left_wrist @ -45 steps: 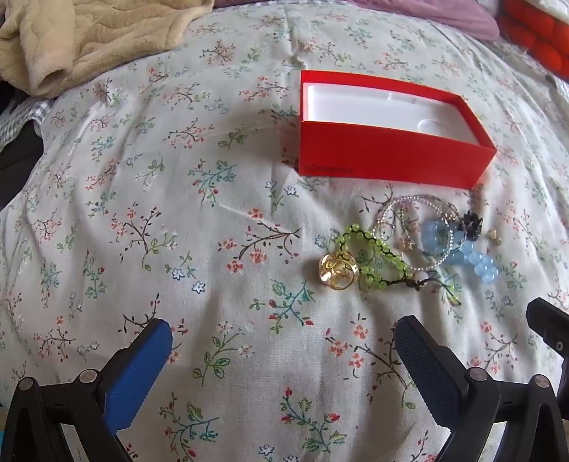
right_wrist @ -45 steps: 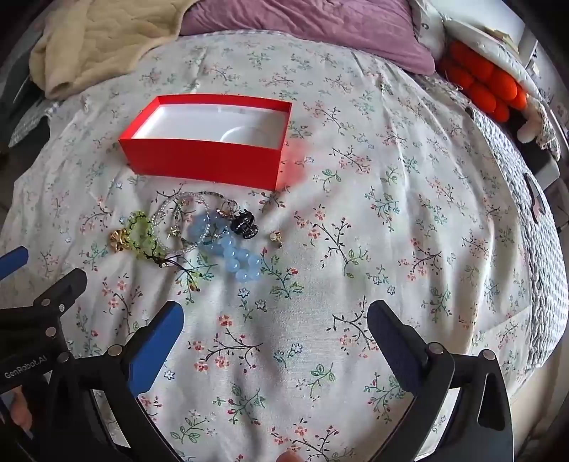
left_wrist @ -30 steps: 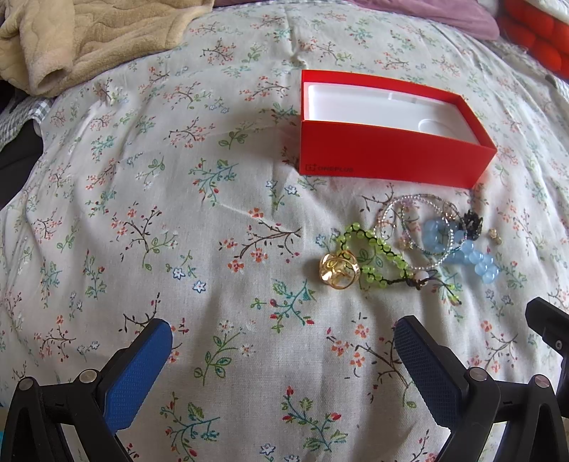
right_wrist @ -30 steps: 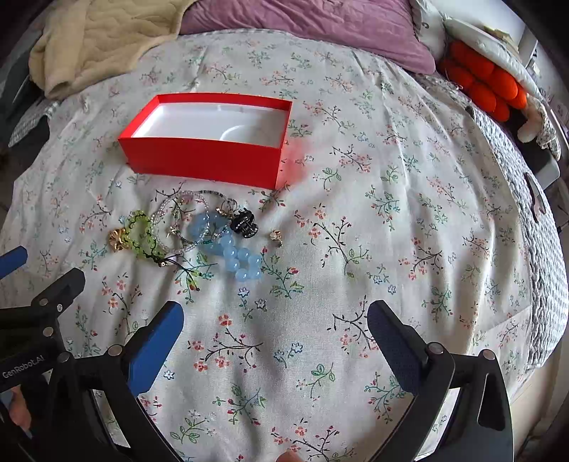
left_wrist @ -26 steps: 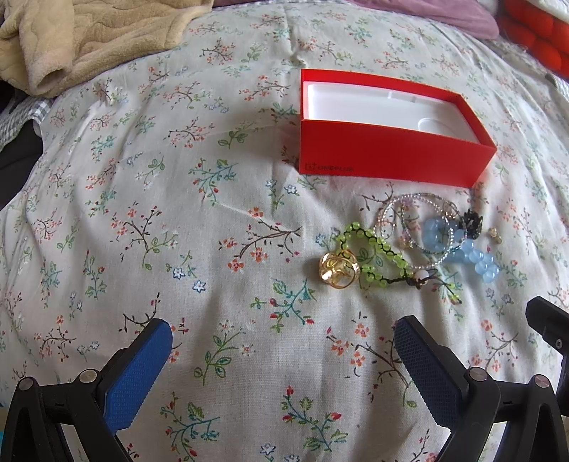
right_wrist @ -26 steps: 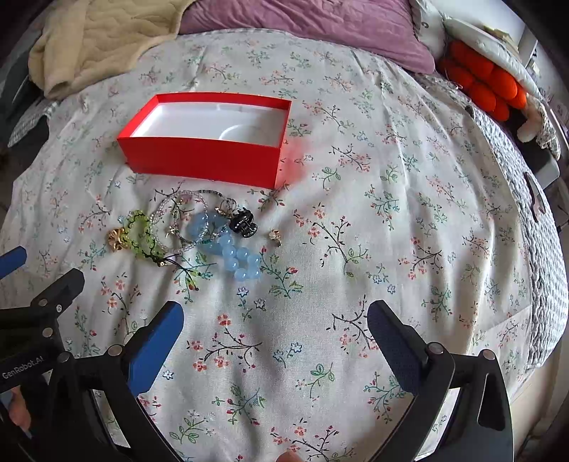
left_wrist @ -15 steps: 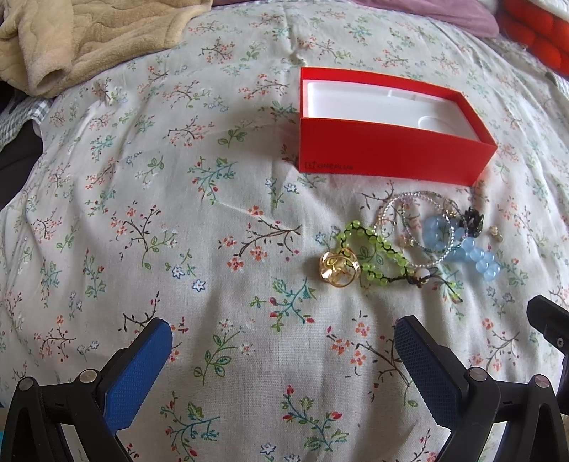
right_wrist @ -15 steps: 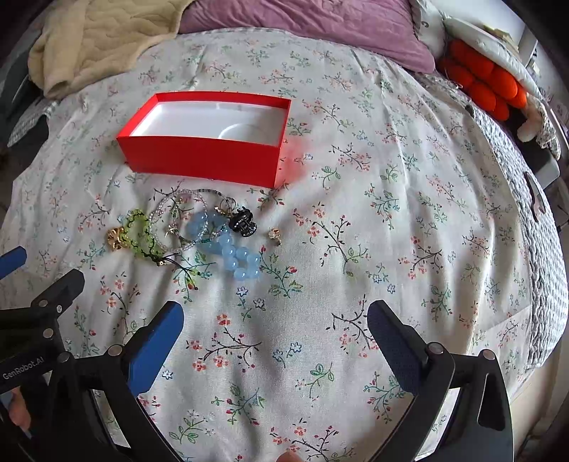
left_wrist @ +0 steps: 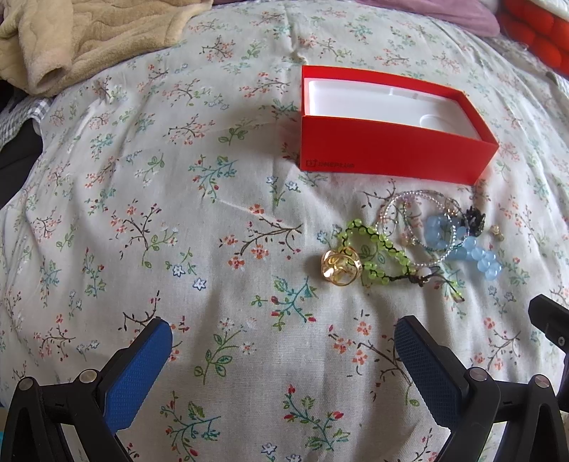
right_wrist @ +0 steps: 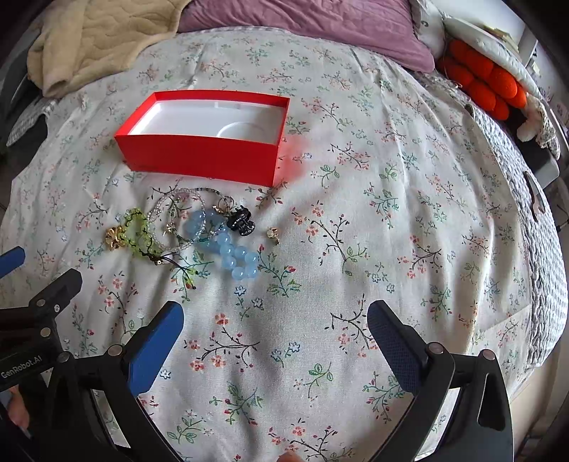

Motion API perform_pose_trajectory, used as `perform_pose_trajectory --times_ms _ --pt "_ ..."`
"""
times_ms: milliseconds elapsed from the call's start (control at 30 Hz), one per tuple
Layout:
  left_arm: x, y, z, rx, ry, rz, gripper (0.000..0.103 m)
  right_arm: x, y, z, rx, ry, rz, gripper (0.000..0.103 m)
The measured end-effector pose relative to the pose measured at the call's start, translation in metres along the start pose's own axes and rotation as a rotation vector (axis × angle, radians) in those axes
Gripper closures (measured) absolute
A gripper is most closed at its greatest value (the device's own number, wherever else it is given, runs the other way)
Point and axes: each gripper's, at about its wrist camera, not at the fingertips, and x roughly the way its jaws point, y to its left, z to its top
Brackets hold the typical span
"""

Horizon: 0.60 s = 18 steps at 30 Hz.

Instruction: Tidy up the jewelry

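Nearest the cameras, the left gripper [left_wrist: 281, 341] and the right gripper [right_wrist: 274, 330] both hover low over the flowered bedspread [left_wrist: 149, 199] with their jaws spread wide and nothing between the blue pads. Just beyond them lies the jewelry, all of it in one loose heap on the cloth: a gold ring-like piece [left_wrist: 339, 267] touching a green bead bracelet [left_wrist: 377, 248], a clear bead bracelet [left_wrist: 412, 220] overlapping a pale blue bead bracelet [left_wrist: 469, 248], a small black clip [right_wrist: 241, 221] at the heap's far side, and a tiny gold earring [right_wrist: 273, 234] lying apart on the right. The strands cross one another, so some may drag along when one is lifted. Behind the heap stands the red box [left_wrist: 391, 156], open, with its white tray showing bare as far as both views reveal. Judging by this, the sorting has not started: no piece is gripped, none is in the box, and every item remains to be moved. Farther back sit a beige blanket [right_wrist: 96, 39] and a purple pillow [right_wrist: 313, 25].
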Motion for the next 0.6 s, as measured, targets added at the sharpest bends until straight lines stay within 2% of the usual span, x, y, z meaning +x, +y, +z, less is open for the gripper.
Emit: perform_pose_trajectory --times_ms 600 --pt "0.0017 0.0002 -0.0027 0.007 0.002 0.002 0.001 0.0022 0.0008 -0.0015 0.001 0.005 0.005 0.000"
